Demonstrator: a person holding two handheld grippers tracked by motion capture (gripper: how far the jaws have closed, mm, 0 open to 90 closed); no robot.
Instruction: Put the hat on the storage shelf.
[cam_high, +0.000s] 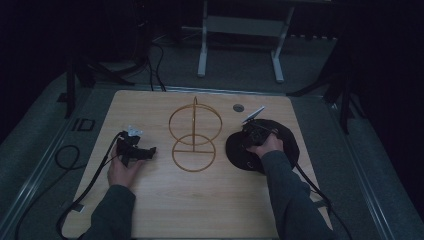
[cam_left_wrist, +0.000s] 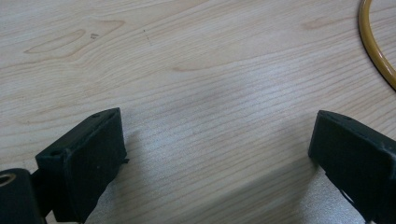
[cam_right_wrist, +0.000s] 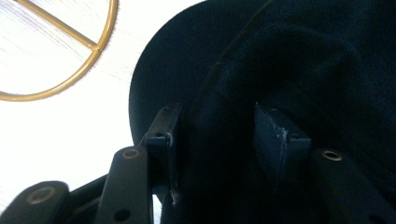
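A gold wire stand (cam_high: 194, 135) with a round base and an upright ring stands at the middle of the wooden table (cam_high: 200, 210). A black hat (cam_high: 286, 145) lies to its right. My right gripper (cam_high: 256, 132) rests on the hat; in the right gripper view its jaws pinch a raised fold of the hat (cam_right_wrist: 303, 56), right gripper (cam_right_wrist: 215, 135) shut on it. The stand's base ring (cam_right_wrist: 93, 51) lies beyond the brim. My left gripper (cam_high: 150, 151) sits left of the stand, open over bare wood (cam_left_wrist: 217, 135), with the gold ring (cam_left_wrist: 373, 51) at the far right edge.
A small round grommet (cam_high: 238, 107) is set in the table's back edge. A white table frame (cam_high: 240, 45) stands on the dark floor behind. Cables (cam_high: 65, 157) trail over the left side of the table and floor.
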